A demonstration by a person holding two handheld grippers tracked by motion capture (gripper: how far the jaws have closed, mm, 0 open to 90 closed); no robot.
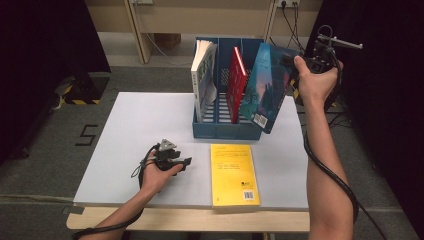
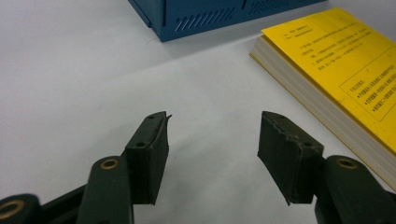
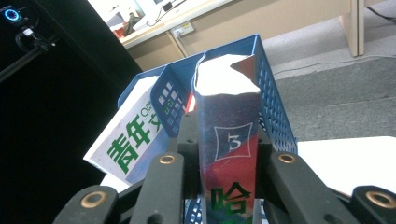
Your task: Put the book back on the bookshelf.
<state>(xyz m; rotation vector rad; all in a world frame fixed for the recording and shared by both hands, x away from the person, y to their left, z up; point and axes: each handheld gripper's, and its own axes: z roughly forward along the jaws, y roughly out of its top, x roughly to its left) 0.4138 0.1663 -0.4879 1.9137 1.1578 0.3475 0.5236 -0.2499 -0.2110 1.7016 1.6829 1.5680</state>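
Note:
A teal-blue book (image 1: 264,89) hangs tilted over the right slot of the blue file holder (image 1: 218,127), its lower corner in front of the holder's front right corner. My right gripper (image 1: 290,62) is shut on its spine edge, up at the right. In the right gripper view the spine (image 3: 229,163), with a "3" and green characters, sits between my right gripper's (image 3: 227,140) jaws. A white book (image 1: 204,75) stands in the left slot and a red book (image 1: 236,82) in the middle slot. My left gripper (image 1: 181,163) rests on the table, open with nothing in it (image 2: 212,140).
A yellow book (image 1: 234,174) lies flat near the front edge of the white tabletop (image 1: 130,130), to the right of my left gripper, also the yellow book (image 2: 345,65) in the left gripper view. Dark curtains stand at both sides; cables hang behind the holder.

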